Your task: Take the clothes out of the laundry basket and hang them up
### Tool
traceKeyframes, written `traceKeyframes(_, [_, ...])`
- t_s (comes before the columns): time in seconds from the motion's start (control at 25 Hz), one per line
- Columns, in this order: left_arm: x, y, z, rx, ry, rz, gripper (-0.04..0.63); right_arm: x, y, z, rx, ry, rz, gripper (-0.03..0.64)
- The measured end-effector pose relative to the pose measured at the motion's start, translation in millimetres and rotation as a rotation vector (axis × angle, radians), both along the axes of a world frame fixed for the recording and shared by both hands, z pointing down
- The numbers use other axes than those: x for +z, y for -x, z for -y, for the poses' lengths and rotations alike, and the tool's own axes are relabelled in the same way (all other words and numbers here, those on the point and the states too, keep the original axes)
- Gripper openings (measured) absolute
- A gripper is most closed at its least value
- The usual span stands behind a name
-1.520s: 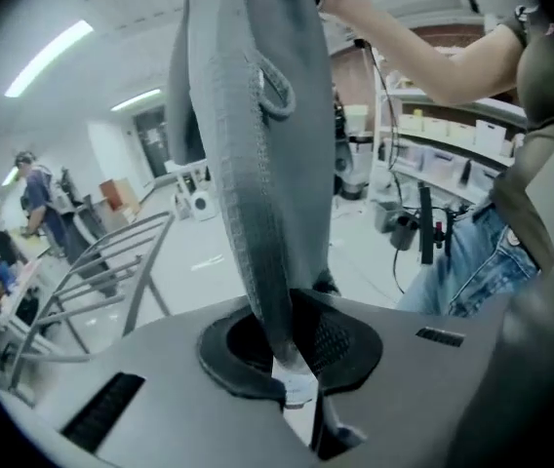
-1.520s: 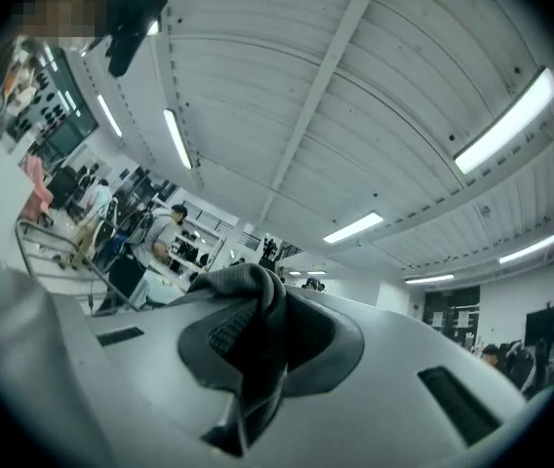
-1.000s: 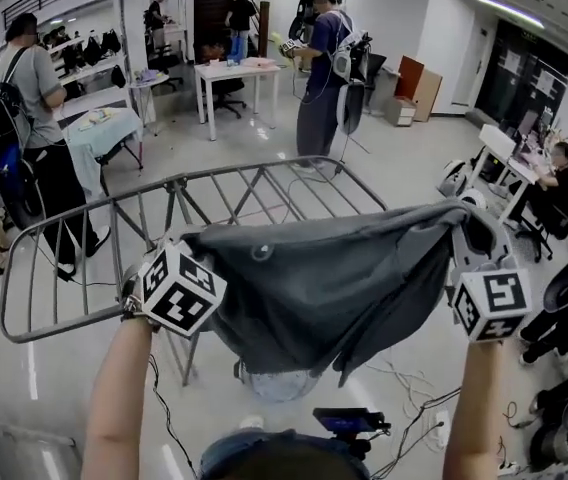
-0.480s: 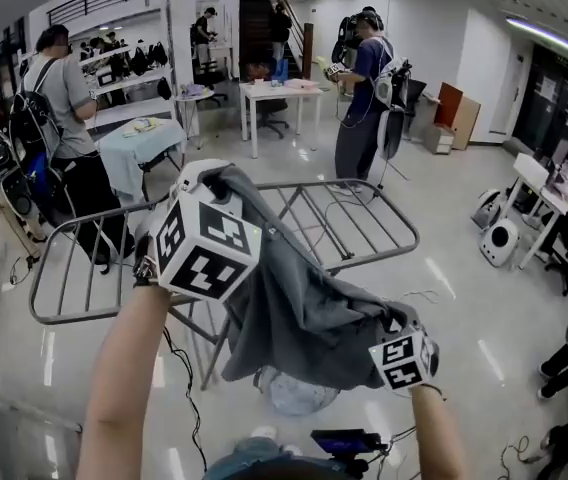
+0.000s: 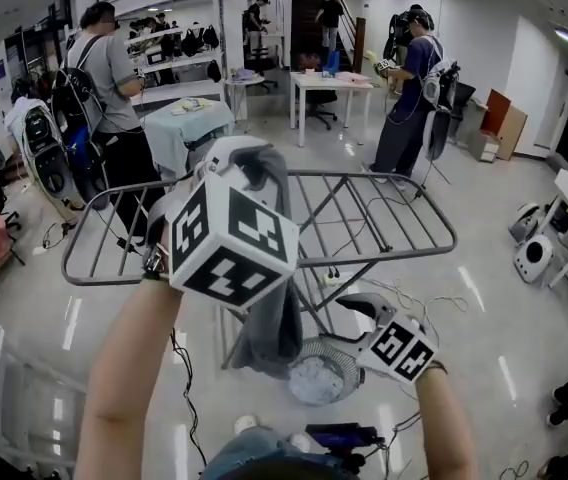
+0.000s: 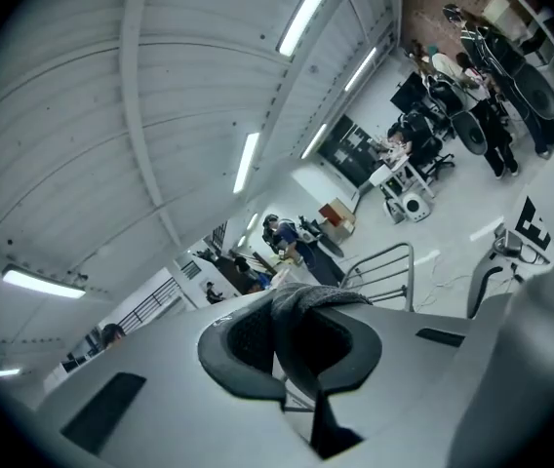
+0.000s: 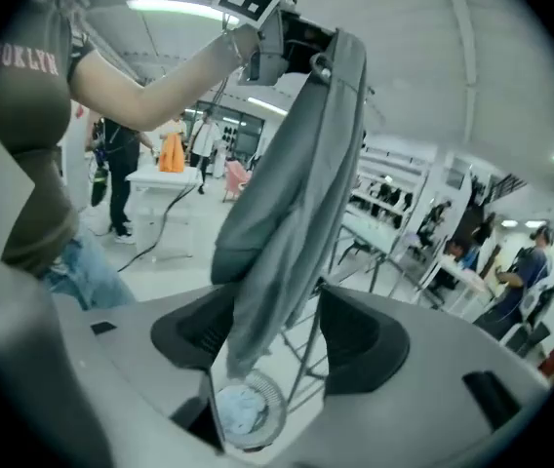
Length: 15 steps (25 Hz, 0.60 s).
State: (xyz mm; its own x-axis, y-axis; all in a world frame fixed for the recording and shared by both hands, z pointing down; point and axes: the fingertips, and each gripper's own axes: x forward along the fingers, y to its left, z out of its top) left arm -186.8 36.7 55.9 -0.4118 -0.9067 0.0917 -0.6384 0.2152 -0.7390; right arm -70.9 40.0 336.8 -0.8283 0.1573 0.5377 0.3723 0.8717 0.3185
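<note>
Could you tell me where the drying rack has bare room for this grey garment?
The drying rack looks bare throughout. The right wing, from centre rails to rounded end, is clearest. The left wing lies behind the left gripper and grey garment. Crowded underneath: laundry basket and cables.

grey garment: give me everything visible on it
Plain dark grey garment, soft knit by its look, bunched into one limp hanging fold. Its top is pinched in the shut left gripper, raised beside the drying rack; its tail dangles toward the laundry basket. The right gripper has just been opening its jaws: the tail shows between them, unpinched. Contact with the rack unclear.
</note>
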Motion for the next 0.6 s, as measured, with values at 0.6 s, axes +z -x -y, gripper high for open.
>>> traceKeyframes(0.6, [17,33,-81,-0.126,0.058,0.003,0.018,-8,74,-65,-0.082,-0.002,0.051,0.040])
